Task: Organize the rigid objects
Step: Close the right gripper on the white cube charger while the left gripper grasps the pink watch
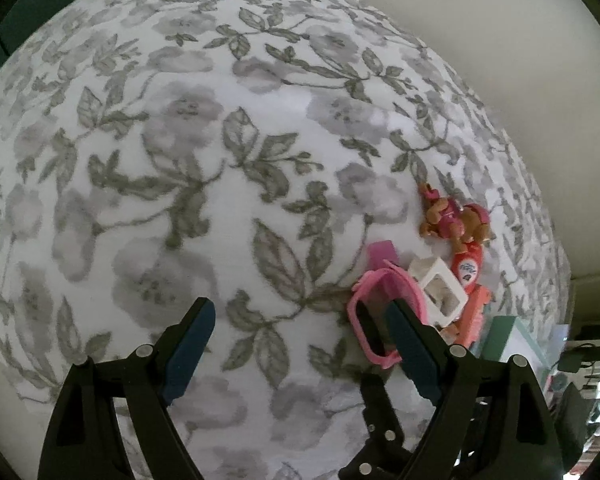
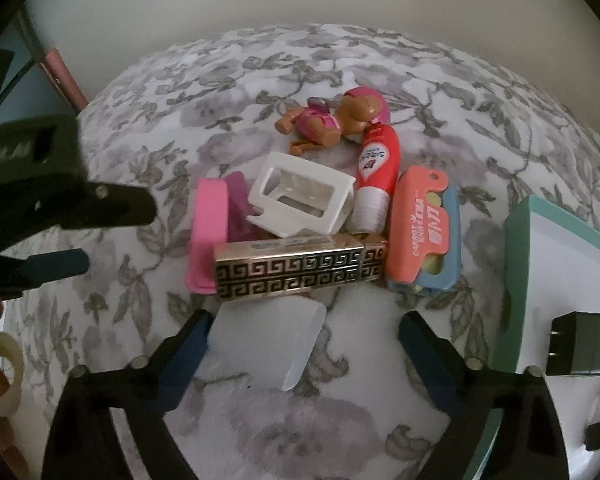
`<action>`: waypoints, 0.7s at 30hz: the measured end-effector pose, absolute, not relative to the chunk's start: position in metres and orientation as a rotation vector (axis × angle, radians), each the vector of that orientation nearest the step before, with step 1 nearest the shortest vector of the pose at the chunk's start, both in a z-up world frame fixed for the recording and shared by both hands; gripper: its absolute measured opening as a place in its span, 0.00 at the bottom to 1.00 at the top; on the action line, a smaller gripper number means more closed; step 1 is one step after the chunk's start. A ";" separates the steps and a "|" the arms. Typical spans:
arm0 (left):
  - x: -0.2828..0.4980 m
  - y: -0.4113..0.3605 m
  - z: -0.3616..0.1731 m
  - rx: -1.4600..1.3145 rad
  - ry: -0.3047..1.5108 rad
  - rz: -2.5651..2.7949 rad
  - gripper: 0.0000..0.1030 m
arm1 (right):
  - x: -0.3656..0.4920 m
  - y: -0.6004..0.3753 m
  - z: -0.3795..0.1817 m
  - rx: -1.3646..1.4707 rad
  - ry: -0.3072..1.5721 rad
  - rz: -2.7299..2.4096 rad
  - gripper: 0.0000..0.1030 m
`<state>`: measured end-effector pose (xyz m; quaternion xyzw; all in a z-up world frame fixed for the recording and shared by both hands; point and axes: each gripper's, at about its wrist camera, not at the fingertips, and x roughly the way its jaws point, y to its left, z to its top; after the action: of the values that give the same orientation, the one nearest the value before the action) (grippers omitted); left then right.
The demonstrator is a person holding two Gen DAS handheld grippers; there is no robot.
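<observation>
Two steep close views, shared toy pile [image 2: 320,208]

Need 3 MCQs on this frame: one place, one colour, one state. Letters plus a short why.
1. Where does the gold patterned box lie?
A. in front of the white frame
B. on the teal tray
C. beside the wall

2. What colour is the tube next to the toy dog?
A. green
B. red
C. black

3. How is the right gripper?
A. shut on the tube
B. shut on the toy dog
C. open, with a clear plastic piece between its fingers

Answers: 1 A, it lies just nearer the camera than the frame. 2 B, red body with a white cap. 3 C, the pads stand wide apart, the right one clear of the piece.
</observation>
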<state>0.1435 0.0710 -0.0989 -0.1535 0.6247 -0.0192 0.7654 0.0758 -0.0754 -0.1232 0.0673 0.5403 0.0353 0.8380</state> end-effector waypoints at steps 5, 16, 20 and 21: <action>0.147 0.064 -0.106 -0.382 1.381 -0.086 0.85 | 0.074 -0.074 -0.123 0.165 1.148 0.109 0.72; 0.149 0.047 -0.112 -0.396 1.383 -0.139 0.85 | 0.055 -0.101 -0.115 0.211 1.164 0.097 0.61; 0.152 0.043 -0.113 -0.413 1.370 -0.151 0.85 | 0.051 -0.110 -0.114 0.218 1.172 0.077 0.61; 0.152 0.042 -0.113 -0.415 1.367 -0.155 0.85 | 0.051 -0.112 -0.114 0.223 1.175 0.075 0.61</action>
<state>0.1524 0.0417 -0.1130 -0.1901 0.6262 -0.0708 0.7528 0.0510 -0.1122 -0.1140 0.1048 0.5528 0.0355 0.8259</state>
